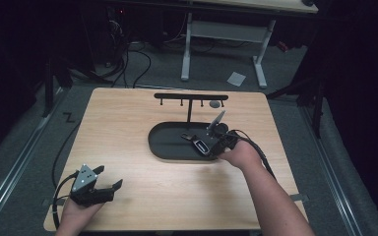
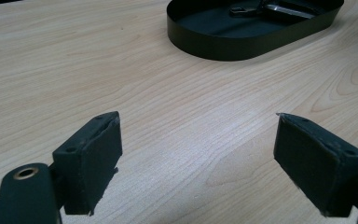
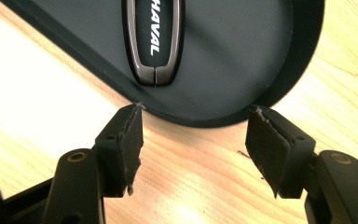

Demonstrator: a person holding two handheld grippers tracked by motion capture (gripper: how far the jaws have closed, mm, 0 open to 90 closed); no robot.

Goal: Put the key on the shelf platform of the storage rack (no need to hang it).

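Note:
A black oval tray [image 1: 165,147] lies in the middle of the wooden table. In it rests a dark key fob [image 1: 201,146] with silver trim, lettered HAVAL [image 3: 154,42] in the right gripper view. My right gripper [image 1: 215,149] hovers at the tray's near right rim [image 3: 205,122]. It is open, its jaws [image 3: 196,126] wide apart just short of the fob's end, holding nothing. My left gripper [image 1: 109,177] is open over bare wood at the front left, far from the tray [image 2: 242,44]; its jaws [image 2: 198,140] are empty.
A black T-shaped rack [image 1: 190,97] with small hooks rises from the tray's far side; a small grey disc [image 1: 215,104] hangs near its right end. A small metal piece [image 1: 187,136] lies in the tray beside the fob. Bare wood spreads between the grippers.

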